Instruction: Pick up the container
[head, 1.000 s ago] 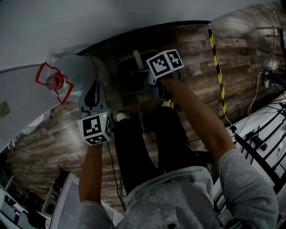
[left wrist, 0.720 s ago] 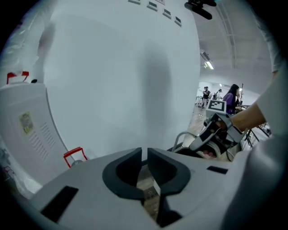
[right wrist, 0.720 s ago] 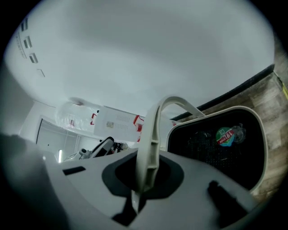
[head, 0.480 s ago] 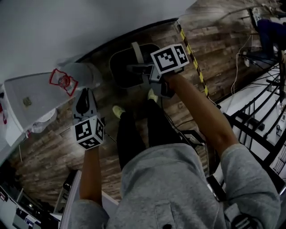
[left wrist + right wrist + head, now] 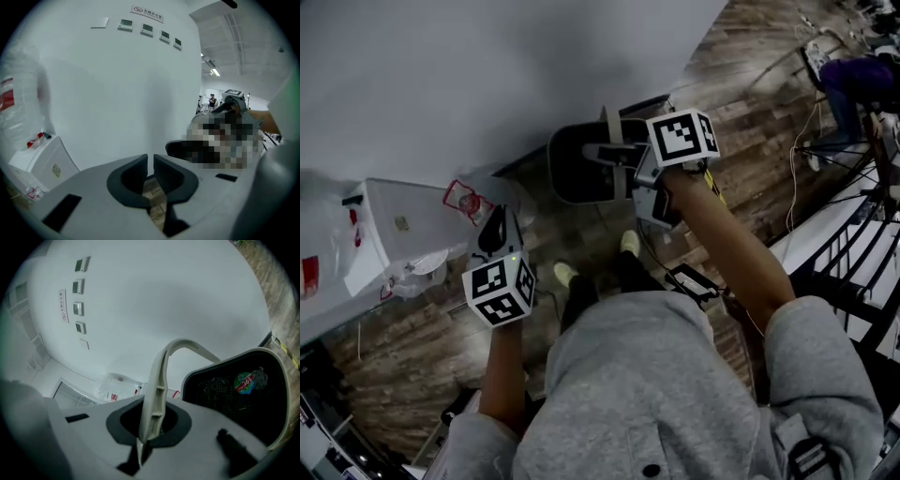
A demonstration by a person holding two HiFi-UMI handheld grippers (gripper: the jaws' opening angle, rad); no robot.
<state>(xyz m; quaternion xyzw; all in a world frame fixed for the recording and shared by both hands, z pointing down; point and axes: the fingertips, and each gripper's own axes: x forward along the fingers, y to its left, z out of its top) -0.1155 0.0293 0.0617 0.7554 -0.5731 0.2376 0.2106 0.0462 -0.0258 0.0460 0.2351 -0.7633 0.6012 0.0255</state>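
The black container (image 5: pixel 581 173) has come up off the wooden floor (image 5: pixel 403 375). A second ago it sat low by the foot of the white wall, and now it hangs in the air at about 12 o'clock in the head view, with the person's shoes (image 5: pixel 628 244) well below it. The right gripper (image 5: pixel 623 159) carries it: in the right gripper view its jaws are pressed together on the pale handle (image 5: pixel 157 380), which arches up and over toward the dark tub at 3 o'clock. The left gripper (image 5: pixel 495 216), at 9 o'clock in the head view, has risen alongside but holds nothing. Its jaws stand almost together with only a thin slit between them, through which the floor shows. A white box (image 5: pixel 403 225) and a red-capped clear jug (image 5: pixel 467 200) sit further out toward 9 o'clock, apart from both grippers. The pick-up looks essentially done. What remains, by my reading, is keeping the pinch firm, since the whole load hangs from that one thin handle and could swing or slip.
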